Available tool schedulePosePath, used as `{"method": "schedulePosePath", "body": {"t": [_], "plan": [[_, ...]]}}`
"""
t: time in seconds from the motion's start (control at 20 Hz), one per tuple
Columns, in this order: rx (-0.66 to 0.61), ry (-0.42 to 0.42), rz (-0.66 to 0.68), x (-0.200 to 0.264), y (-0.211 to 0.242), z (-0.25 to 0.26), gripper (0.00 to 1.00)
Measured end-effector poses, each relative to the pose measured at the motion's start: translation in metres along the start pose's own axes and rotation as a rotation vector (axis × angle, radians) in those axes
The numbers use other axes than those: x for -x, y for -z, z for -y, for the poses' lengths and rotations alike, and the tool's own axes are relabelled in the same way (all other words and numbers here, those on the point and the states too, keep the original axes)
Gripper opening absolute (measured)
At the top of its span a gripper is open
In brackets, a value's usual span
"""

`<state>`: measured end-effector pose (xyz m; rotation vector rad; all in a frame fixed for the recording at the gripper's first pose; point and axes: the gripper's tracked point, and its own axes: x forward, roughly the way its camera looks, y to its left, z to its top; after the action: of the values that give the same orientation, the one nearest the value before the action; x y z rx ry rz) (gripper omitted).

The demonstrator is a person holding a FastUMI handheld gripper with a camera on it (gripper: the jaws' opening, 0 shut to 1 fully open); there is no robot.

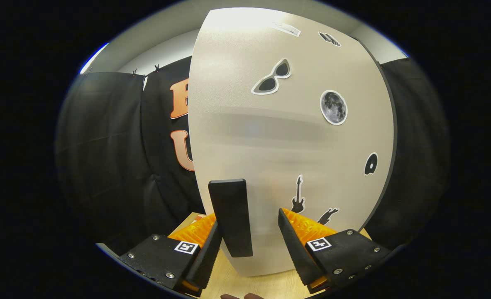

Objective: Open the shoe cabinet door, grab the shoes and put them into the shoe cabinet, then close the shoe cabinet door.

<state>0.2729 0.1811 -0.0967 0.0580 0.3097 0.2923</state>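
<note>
The shoe cabinet door (287, 141) stands upright right in front of me, a pale panel with several stickers on it. A dark edge runs down its right side. Its black bar handle (230, 216) is mounted upright low on the door's left part. My gripper (248, 220) is open and straddles the handle. The handle sits close against the left finger (210, 249), while a wide gap separates it from the right finger (295, 245). I cannot tell whether the door is fully shut against the cabinet.
The door's foot meets a light wooden surface (266, 284) just below the fingers. Black cloth walls (104, 145) hang to the left and right of the cabinet. A small dark brown shape (241, 296) peeks in under the fingers, too little of it to identify.
</note>
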Motion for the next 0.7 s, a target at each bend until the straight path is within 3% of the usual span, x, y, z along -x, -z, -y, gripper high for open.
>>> {"method": "schedulePosePath", "body": {"t": [0.7], "plan": [[-0.002,0.015,-0.016,-0.023,-0.003,-0.004,0.84]]}}
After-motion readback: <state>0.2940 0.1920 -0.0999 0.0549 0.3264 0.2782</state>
